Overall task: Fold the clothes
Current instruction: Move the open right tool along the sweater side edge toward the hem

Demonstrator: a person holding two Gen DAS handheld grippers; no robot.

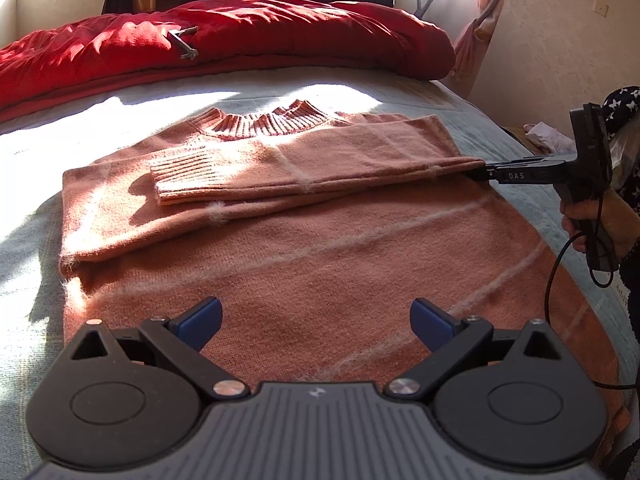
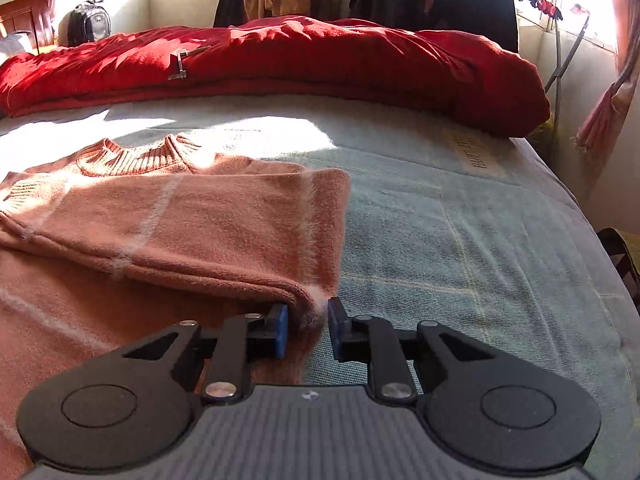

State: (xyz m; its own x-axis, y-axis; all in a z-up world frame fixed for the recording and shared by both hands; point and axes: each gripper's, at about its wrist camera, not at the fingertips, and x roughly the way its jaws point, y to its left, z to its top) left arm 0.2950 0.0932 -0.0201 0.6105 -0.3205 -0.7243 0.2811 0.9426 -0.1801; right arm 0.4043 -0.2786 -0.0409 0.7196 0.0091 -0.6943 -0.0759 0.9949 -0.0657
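In the left wrist view, a salmon-pink knitted sweater with thin white stripes [image 1: 320, 248] lies flat on a bed with a pale blue-grey cover [image 1: 24, 248], one sleeve folded across its chest. The left gripper [image 1: 316, 320] hovers over the hem, its blue-padded fingers spread wide apart and holding nothing. A rumpled red quilt [image 1: 240, 36] lies beyond. In the right wrist view, the right gripper [image 2: 307, 330] is clamped on the folded sleeve edge of the sweater [image 2: 180, 224] at its right side.
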